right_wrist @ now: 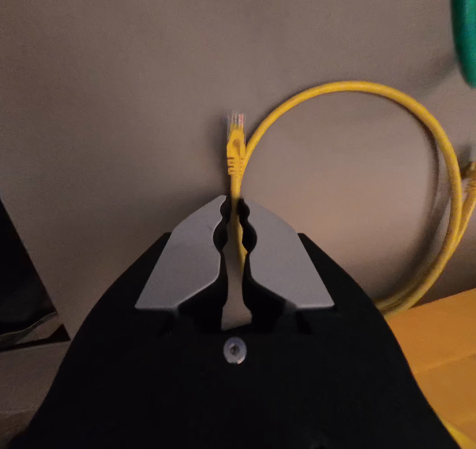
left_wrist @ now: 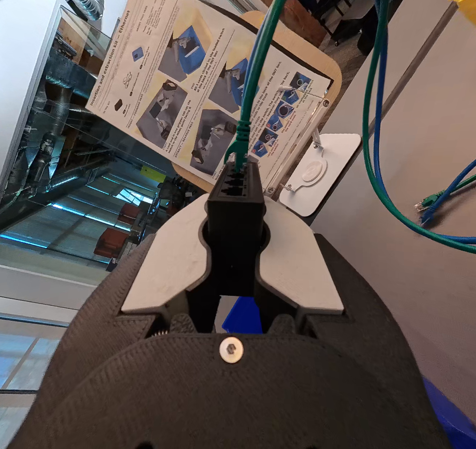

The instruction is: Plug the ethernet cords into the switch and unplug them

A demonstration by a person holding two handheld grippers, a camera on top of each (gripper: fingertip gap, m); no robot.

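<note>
Switch (left_wrist: 235,220): your left claw (left_wrist: 235,230) grips the black body between its grey fingers (left_wrist: 177,246), ports facing away from the claw. Just beyond the fingertips a green cord (left_wrist: 251,81) sits plugged into a far port, with a blue cord (left_wrist: 251,58) running close beside it. Your right claw (right_wrist: 234,205) is clamped on the yellow cord (right_wrist: 386,96) just behind its plug (right_wrist: 235,143), which points straight ahead past the fingertips, the cord looping off to the claw's right.
</note>
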